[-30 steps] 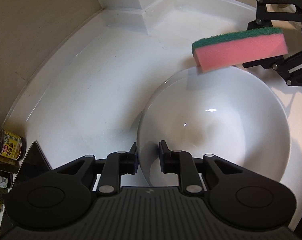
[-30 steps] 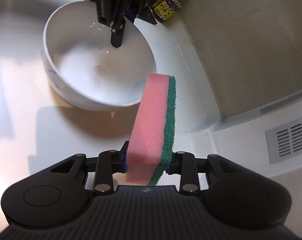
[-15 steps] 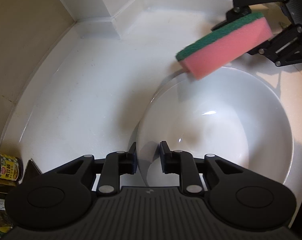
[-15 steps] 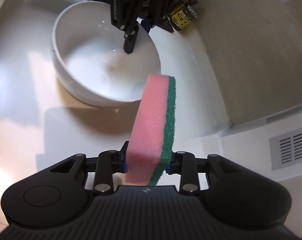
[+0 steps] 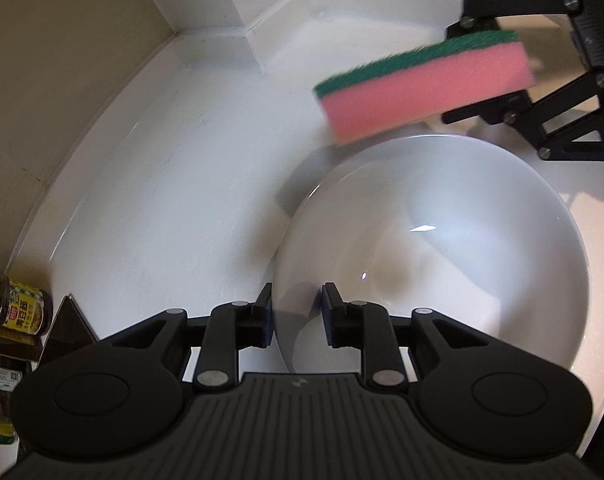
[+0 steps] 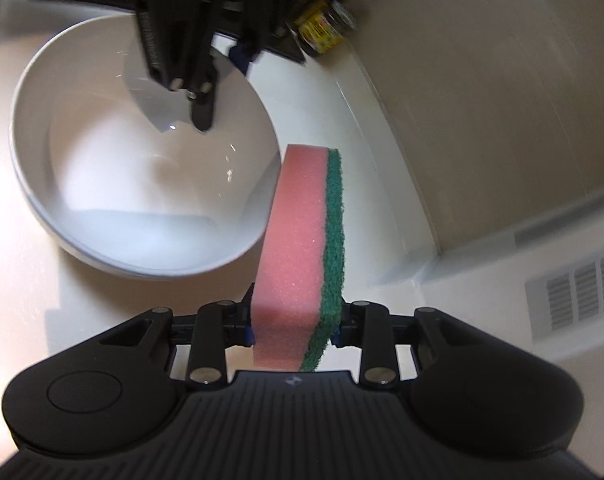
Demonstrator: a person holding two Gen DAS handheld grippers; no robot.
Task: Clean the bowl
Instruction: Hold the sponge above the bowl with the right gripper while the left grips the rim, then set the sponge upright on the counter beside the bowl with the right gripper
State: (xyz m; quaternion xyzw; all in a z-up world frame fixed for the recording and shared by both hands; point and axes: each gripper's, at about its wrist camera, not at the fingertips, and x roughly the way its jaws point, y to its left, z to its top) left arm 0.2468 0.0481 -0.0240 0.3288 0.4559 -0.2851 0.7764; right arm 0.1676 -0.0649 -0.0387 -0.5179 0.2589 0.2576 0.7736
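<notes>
Closer to your right tool (image 6: 294,326), gripping the pink-green sponge (image 6: 302,248), the glossy white bowl (image 5: 441,248) is sitting pinched by your left tool (image 5: 296,314).

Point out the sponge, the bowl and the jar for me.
sponge (image 6: 292,240), right wrist view, on its pink foam face.
bowl (image 5: 481,240), left wrist view, on its inner wall.
jar (image 5: 20,312), left wrist view, on its yellow label.

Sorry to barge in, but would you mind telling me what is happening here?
A person is cleaning a white bowl on a white counter with two handheld grippers. The left gripper grips the bowl's rim, one finger inside and one outside. The right gripper clamps a pink and green sponge, held in the air beside the bowl, not yet touching it.
</notes>
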